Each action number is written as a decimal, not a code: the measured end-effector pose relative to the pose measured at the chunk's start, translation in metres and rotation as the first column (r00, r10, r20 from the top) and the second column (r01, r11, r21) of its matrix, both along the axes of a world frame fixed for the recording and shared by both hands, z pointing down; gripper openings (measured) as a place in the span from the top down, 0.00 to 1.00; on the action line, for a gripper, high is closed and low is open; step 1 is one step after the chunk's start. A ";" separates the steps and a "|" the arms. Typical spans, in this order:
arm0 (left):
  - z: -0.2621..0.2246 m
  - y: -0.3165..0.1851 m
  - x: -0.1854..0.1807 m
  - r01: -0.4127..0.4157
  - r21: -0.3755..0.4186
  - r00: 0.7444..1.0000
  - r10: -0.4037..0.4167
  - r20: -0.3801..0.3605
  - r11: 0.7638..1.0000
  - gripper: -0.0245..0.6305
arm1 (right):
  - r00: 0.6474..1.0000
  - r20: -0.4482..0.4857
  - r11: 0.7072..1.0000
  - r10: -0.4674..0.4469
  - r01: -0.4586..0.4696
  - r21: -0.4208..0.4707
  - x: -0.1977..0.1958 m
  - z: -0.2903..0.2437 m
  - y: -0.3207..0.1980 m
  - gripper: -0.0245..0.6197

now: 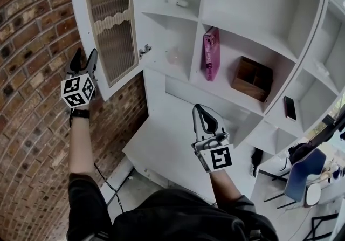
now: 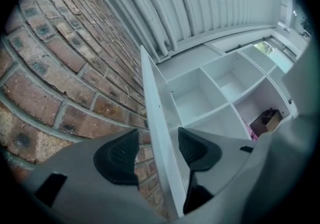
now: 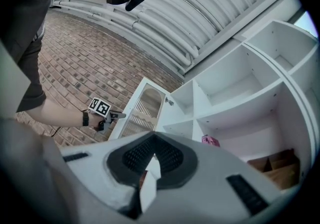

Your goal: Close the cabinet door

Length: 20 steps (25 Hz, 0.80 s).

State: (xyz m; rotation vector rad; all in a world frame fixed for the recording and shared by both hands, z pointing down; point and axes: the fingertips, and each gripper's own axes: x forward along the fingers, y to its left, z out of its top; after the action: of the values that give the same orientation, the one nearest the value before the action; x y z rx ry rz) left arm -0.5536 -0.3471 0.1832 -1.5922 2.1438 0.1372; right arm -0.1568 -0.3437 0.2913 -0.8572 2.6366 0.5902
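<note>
Brick wall (image 1: 32,100) fills the left of the scene, with a white cabinet (image 1: 178,143) of bare shelves to its right. The cabinet door (image 1: 110,24) stands swung out at the cabinet's left side, toward the brick. My left claw (image 1: 85,56) is released, its pads apart and straddling the door's free edge, the left pad clear of it. My right claw (image 1: 200,109) is clenched on nothing, nearer me in front of the cabinet. A pink book (image 1: 211,54) and a wooden box (image 1: 253,78) sit on a middle shelf.
</note>
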 end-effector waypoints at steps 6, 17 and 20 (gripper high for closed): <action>-0.004 -0.011 -0.008 0.022 0.001 1.000 -0.022 -0.007 1.000 0.68 | 1.000 -0.015 0.999 0.016 -0.016 -0.028 0.009 0.006 -0.009 0.96; -0.007 -0.011 0.011 0.036 0.016 0.999 -0.036 0.028 0.999 0.75 | 1.000 -0.010 0.999 0.011 -0.011 -0.033 0.015 0.014 -0.019 0.96; -0.006 -0.009 0.032 0.042 0.035 0.997 -0.045 0.071 0.999 0.76 | 1.000 -0.021 0.998 0.006 -0.007 -0.064 0.014 0.013 -0.018 0.96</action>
State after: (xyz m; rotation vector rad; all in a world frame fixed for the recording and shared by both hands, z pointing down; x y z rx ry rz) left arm -0.5213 -0.3559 0.1768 -1.5083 2.1091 0.0999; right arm -0.1424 -0.3618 0.3048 -0.8833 2.6855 0.5218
